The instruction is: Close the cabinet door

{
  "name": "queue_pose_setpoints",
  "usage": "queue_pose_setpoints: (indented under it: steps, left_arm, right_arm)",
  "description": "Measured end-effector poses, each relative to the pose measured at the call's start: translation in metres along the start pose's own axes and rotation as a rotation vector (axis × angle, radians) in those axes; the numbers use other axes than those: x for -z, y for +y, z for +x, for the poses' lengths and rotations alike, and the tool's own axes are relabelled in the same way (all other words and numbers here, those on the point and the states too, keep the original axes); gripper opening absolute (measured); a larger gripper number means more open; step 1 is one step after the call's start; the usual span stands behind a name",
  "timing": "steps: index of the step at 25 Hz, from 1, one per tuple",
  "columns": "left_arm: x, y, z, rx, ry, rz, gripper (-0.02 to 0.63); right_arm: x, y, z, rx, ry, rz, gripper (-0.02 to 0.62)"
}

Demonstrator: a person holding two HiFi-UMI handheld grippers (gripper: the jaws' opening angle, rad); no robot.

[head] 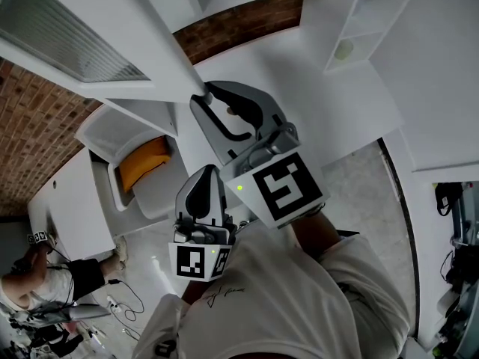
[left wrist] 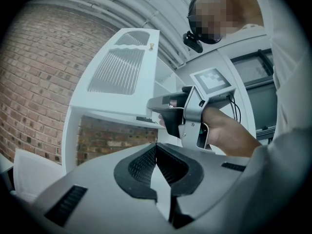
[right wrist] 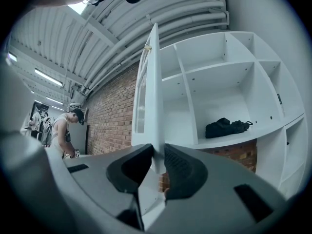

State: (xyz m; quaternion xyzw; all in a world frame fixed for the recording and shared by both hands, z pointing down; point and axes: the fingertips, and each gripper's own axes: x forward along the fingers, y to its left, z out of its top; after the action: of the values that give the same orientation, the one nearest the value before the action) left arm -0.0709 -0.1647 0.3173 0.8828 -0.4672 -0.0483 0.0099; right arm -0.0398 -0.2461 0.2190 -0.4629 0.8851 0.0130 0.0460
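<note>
The white cabinet door [head: 90,43] with a ribbed glass panel stands swung open at the upper left of the head view. My right gripper [head: 205,96] is shut on the door's lower edge. In the right gripper view the door [right wrist: 153,91] shows edge-on, running up from between the jaws of the right gripper [right wrist: 158,152]. The open cabinet shelves [right wrist: 219,82] lie to its right. My left gripper [head: 206,174] hangs lower and nearer to me, shut on nothing. The left gripper view, over the left gripper [left wrist: 156,147], shows the door [left wrist: 122,72] with the right gripper [left wrist: 165,112] clamped under it.
A black bag [right wrist: 226,126] lies on a cabinet shelf. A white bin [head: 112,137] below the door holds an orange thing [head: 142,163]. A brick wall [head: 37,126] runs along the left. A person [head: 45,275] stands at a white counter [head: 71,200] at the lower left.
</note>
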Motion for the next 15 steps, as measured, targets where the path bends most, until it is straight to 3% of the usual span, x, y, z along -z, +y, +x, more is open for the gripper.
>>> queue_pose_setpoints:
  steps: [15]
  left_arm:
    - [0.004,0.008,0.020,-0.016,-0.002,-0.004,0.017]
  right_arm:
    - [0.001,-0.024,0.011,-0.002,0.007,-0.028,0.084]
